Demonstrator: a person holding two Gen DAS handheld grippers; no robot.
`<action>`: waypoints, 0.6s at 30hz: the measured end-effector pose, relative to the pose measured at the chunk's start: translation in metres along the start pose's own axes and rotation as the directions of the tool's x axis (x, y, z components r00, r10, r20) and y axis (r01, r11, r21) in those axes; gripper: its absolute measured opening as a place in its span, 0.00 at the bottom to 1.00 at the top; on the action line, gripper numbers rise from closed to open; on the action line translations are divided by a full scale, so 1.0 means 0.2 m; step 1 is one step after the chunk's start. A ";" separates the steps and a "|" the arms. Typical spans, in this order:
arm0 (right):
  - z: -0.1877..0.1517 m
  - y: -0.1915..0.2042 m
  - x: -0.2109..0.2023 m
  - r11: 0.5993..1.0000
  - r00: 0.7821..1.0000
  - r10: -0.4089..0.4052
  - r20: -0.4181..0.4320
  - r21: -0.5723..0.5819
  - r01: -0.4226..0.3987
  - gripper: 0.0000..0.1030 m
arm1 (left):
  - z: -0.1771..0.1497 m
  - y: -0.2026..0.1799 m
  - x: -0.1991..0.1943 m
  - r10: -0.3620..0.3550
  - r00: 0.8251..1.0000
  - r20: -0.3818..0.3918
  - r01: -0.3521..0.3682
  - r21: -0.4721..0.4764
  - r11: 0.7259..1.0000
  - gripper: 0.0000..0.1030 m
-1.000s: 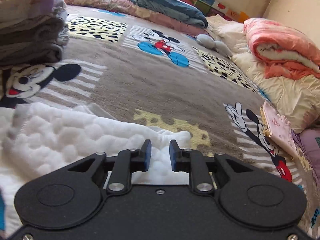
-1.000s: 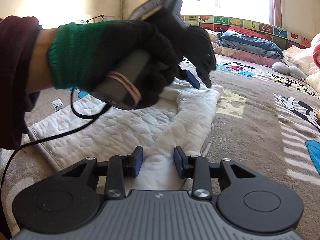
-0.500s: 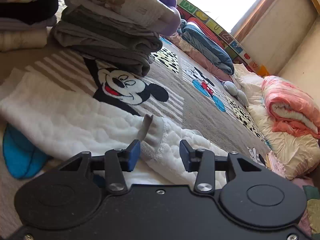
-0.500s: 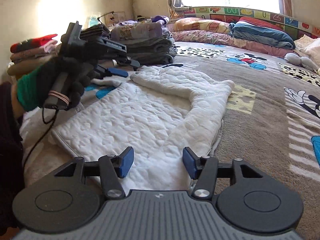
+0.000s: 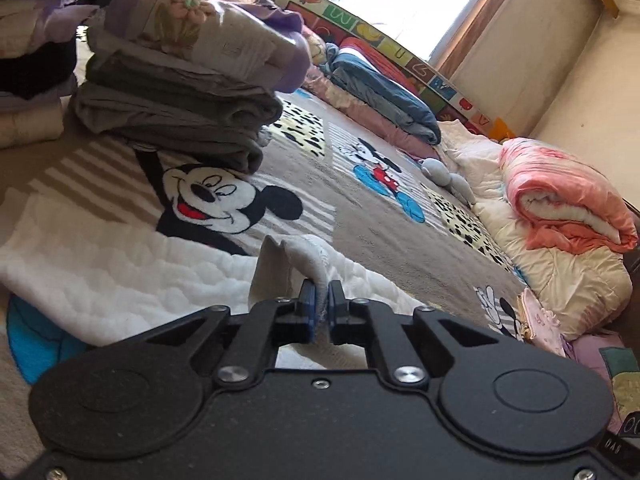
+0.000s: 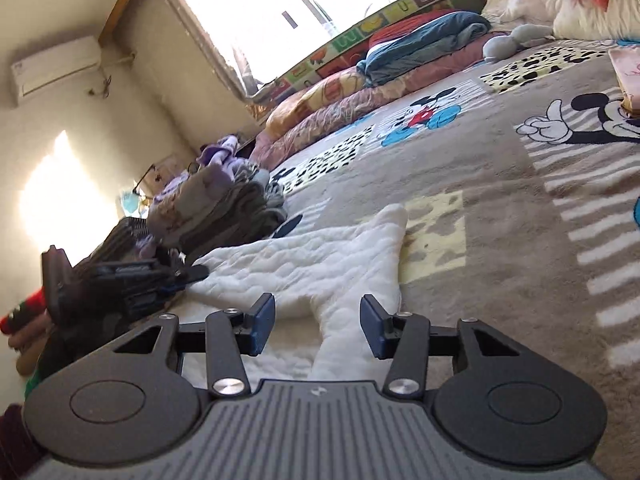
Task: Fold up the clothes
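Your left gripper point(image 5: 320, 308) is pinched on a raised edge of the white quilted garment point(image 5: 100, 272), while your right gripper point(image 6: 318, 326) is spread wide with a narrow part of the same garment point(image 6: 320, 276) lying between its fingers. The garment lies flat on the Mickey Mouse blanket point(image 6: 500, 216), bare blanket to its right; beyond stands a stack of folded clothes point(image 5: 180, 96), then bedding under the window point(image 6: 280, 12)

the left gripper point(image 5: 319, 309) pinches the white quilted garment's point(image 5: 120, 276) edge (cuff upturned) on the cartoon blanket point(image 5: 372, 224).
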State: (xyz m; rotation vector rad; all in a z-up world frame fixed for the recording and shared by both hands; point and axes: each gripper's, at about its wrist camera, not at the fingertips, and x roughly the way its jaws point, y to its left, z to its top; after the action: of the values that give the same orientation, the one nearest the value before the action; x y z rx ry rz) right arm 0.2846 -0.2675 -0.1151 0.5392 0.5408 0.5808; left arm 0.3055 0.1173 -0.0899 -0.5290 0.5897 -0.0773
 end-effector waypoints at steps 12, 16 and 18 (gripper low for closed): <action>0.35 -0.20 0.39 0.990 0.998 0.037 -0.041 0.135 -0.031 0.47 | -0.07 0.08 0.07 0.032 0.999 -0.035 -0.035 -0.074 0.997 0.03; 0.33 -0.28 0.47 0.978 0.997 0.041 -0.069 0.207 -0.026 0.34 | -0.07 0.10 0.09 0.024 0.999 -0.048 -0.028 -0.081 0.996 0.03; 0.33 -0.32 0.51 0.970 0.996 0.043 -0.083 0.243 -0.022 0.05 | -0.07 0.11 0.10 0.021 0.998 -0.055 -0.025 -0.082 0.996 0.03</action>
State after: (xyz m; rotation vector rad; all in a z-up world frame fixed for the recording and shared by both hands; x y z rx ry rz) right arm 0.4201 -0.2689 -0.1382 0.7578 0.6922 0.5751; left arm 0.3120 0.1253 -0.1209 -0.6016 0.6537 -0.0457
